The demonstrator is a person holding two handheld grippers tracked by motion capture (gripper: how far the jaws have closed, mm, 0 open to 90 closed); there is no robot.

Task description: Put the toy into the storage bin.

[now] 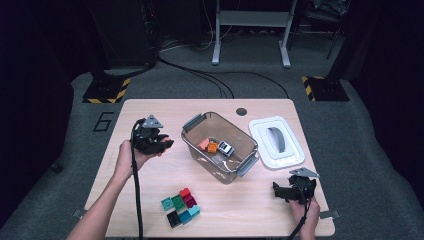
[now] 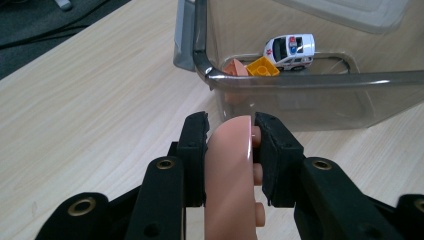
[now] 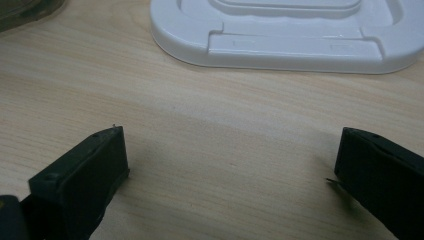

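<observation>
My left gripper [image 1: 162,145] hovers over the table left of the clear bin [image 1: 240,131], shut on a pale pink brick [image 2: 227,170] that stands on edge between its jaws [image 2: 231,125]. The bin's near rim [image 2: 300,80] lies just ahead of it. Inside the bin are a white toy car [image 1: 226,148] [image 2: 290,50], an orange brick [image 1: 212,147] [image 2: 262,67] and a salmon piece [image 1: 203,144] [image 2: 235,67]. My right gripper [image 1: 280,190] rests low at the table's front right, open [image 3: 230,150], with bare wood between its jaws.
A cluster of several green, teal, red and black bricks [image 1: 181,206] lies near the front edge. The bin's white lid [image 1: 276,141] [image 3: 285,35] lies flat right of the bin, just beyond the right gripper. A dark round grommet [image 1: 242,111] sits at the table's back edge.
</observation>
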